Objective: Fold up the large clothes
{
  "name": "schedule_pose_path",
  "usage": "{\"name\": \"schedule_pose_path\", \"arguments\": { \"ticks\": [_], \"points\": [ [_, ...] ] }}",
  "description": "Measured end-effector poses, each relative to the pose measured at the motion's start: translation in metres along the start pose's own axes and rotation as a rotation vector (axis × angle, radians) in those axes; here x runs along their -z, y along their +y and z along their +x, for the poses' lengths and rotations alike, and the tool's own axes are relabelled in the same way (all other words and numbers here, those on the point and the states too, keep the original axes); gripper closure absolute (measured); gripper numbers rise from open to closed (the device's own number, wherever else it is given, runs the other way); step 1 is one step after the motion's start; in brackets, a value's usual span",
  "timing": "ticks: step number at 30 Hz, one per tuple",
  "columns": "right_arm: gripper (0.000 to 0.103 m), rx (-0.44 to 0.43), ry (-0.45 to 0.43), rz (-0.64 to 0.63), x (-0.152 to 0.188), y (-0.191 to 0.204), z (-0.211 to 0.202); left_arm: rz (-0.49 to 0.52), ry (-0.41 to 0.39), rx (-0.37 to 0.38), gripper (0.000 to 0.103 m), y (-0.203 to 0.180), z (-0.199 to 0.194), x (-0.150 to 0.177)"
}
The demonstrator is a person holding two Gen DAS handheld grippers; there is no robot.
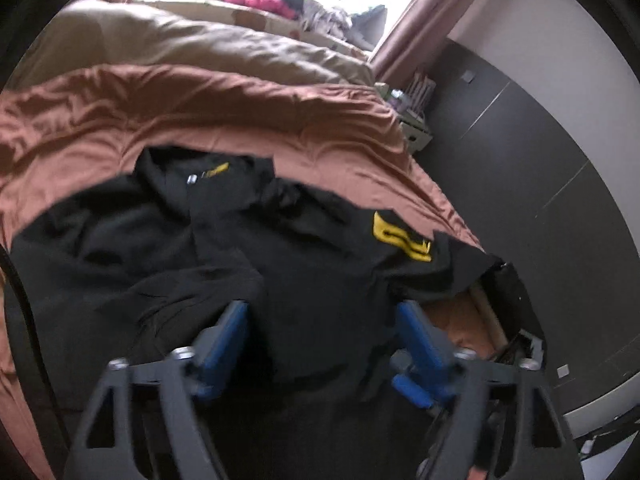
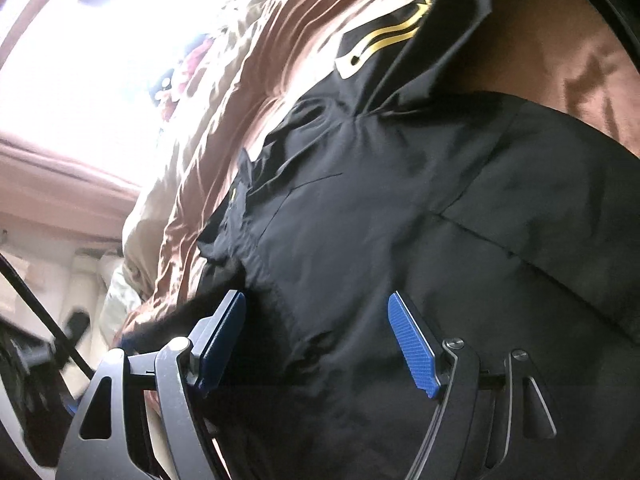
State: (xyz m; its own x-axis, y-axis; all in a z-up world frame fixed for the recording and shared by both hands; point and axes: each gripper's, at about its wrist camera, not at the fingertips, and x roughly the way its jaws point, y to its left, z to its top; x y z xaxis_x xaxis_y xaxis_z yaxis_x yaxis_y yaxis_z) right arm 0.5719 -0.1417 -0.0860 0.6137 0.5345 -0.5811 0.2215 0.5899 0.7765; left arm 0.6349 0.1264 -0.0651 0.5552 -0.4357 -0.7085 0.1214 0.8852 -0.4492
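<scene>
While the black garment [image 1: 248, 248] lies rumpled on the rust-brown bedspread [image 1: 200, 112], left gripper [image 1: 324, 316] and right gripper [image 2: 316, 308] both gape, released, over it.

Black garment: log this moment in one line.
black garment spread, crumpled on brown bedspread | left gripper open, over garment | right gripper open, over garment | fold not started

Two close wrist views over one black garment [image 1: 248, 248], bed [image 1: 200, 120] beyond.

left tongs [image 1: 320, 316]: jaws apart over black jacket [image 1: 240, 248] | jacket rumpled on brown bed cover [image 1: 200, 112] | yellow patch [image 1: 402, 238] showing
</scene>
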Motion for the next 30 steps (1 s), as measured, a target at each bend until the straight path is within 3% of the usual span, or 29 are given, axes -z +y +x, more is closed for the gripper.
{"name": "schedule_pose_path", "arguments": {
  "ticks": [4,10,20,23,30],
  "points": [
    [0.03,0.006,-0.003,-0.04,0.004,0.009,-0.004,-0.024,0.001,-0.012,0.02,0.019,-0.021,0.017],
    [0.03,0.003,0.04,-0.19,0.016,0.041,0.02,-0.08,-0.047,-0.17,0.02,0.073,-0.073,0.036],
    [0.03,0.029,0.117,-0.593,0.076,0.12,0.06,-0.259,-0.095,-0.33,0.02,0.168,-0.133,0.086],
    [0.031,0.078,0.177,-0.686,0.094,0.131,0.083,-0.294,-0.091,-0.362,0.02,0.189,-0.14,0.105],
    [0.03,0.334,0.271,-0.837,0.124,0.122,0.152,-0.36,-0.054,-0.375,0.02,0.22,-0.138,0.141]
  ]
}}
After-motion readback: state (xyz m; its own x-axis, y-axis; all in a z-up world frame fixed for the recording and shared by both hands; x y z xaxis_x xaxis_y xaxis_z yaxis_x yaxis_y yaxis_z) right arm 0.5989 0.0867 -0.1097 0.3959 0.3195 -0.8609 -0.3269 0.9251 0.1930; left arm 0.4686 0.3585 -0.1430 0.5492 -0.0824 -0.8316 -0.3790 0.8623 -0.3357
